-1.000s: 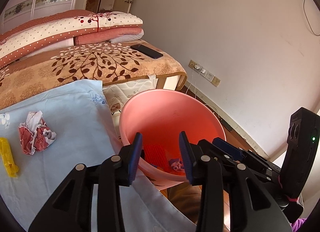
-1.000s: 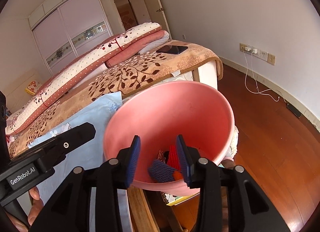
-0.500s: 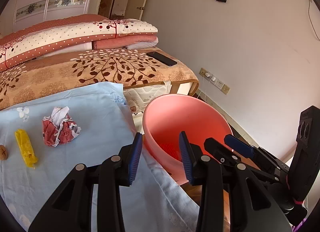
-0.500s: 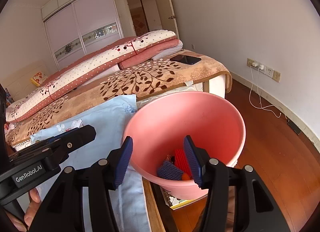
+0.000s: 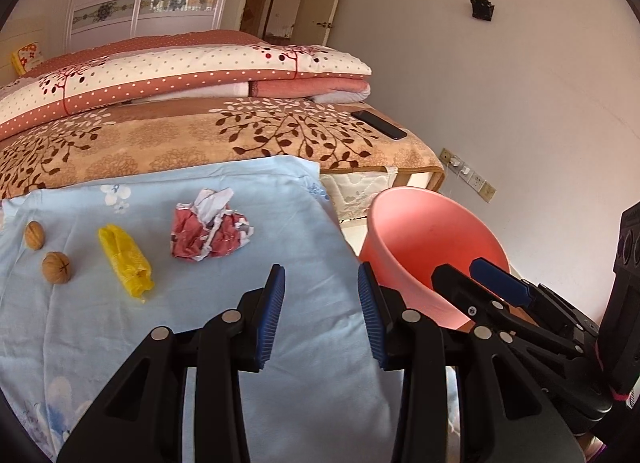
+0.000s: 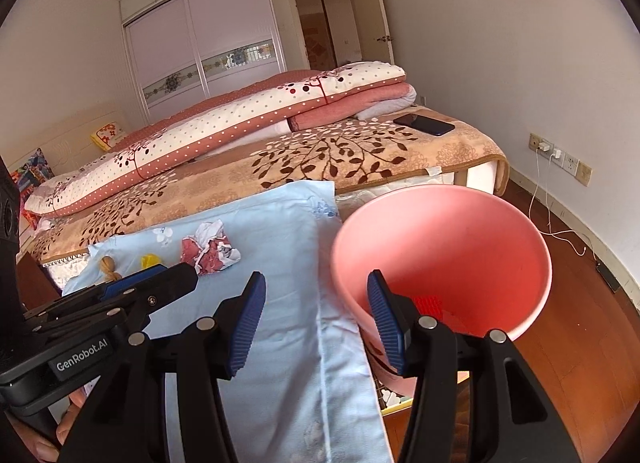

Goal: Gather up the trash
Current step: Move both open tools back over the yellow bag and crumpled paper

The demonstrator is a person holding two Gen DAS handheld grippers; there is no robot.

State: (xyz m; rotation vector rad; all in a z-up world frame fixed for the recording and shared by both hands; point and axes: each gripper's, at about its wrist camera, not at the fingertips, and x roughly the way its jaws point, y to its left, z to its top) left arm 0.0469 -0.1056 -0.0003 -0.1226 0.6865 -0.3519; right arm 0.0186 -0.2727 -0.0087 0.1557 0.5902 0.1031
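Observation:
A pink bin (image 5: 432, 247) stands beside the bed's light blue cloth (image 5: 160, 343); it also shows in the right wrist view (image 6: 448, 247), with red trash (image 6: 430, 301) inside. On the cloth lie a crumpled red and white paper (image 5: 210, 231), a yellow wrapper (image 5: 126, 259) and two walnuts (image 5: 56, 267). My left gripper (image 5: 322, 311) is open and empty over the cloth, short of the paper. My right gripper (image 6: 316, 317) is open and empty at the bin's near left rim. The paper also shows in the right wrist view (image 6: 210, 249).
A brown leaf-pattern blanket (image 5: 240, 135) and folded quilts (image 5: 180, 71) lie behind the cloth. A dark phone (image 6: 424, 125) lies at the bed corner. Wall sockets with a cable (image 6: 556, 155) are to the right, above a wood floor (image 6: 592, 335).
Both grippers have drawn back from over the bin and swung left toward the cloth. The right gripper's jaws have opened wider. The paper, wrapper and walnuts have come into view.

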